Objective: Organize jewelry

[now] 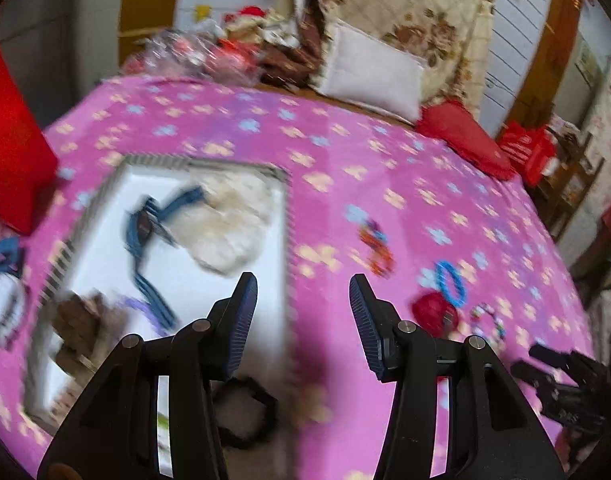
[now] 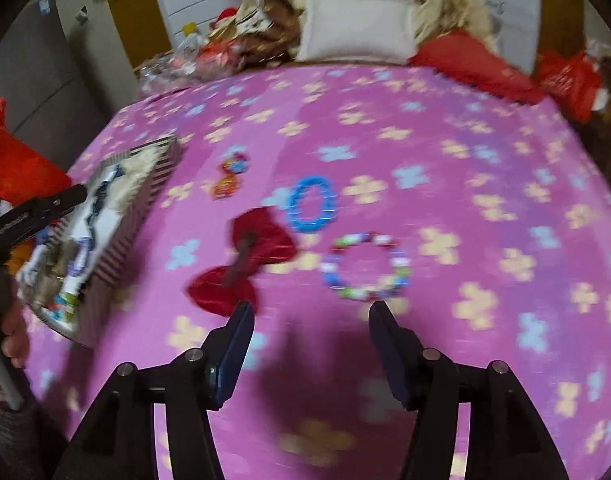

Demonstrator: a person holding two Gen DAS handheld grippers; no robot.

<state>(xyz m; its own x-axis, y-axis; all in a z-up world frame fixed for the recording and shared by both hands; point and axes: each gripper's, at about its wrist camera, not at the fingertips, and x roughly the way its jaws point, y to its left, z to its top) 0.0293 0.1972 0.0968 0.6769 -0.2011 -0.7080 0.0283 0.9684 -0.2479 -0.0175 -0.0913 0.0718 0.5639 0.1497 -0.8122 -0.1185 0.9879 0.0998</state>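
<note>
Hovering with jaws apart and empty, the right gripper [image 2: 310, 314] faces a beaded bracelet [image 2: 364, 266] mid-bedspread [image 2: 485, 152], beside a red bow [image 2: 245, 260]. Multicoloured and loosely strung, it looks light and floppy; pinching one side of the loop seems best. The left gripper [image 1: 303, 288] gapes empty beside the striped box [image 1: 283, 216].

**Two wrist cameras, both tilted down over the pink bedspread**

The left wrist view looks forward and down along its fingers, close above the striped box [image 1: 167, 162], which fills its 9 o'clock side. The right wrist view faces the same way from further right, low over the bedspread [image 2: 425, 152]; the box [image 2: 145, 184] sits at its 9 o'clock. Both share the blue ring [image 1: 450, 283] [image 2: 312, 204], red bow [image 1: 433, 310] [image 2: 245, 260], beaded bracelet [image 1: 487, 322] [image 2: 365, 266] and the white pillow [image 1: 371, 70] [image 2: 357, 34] at 12 o'clock.
</note>
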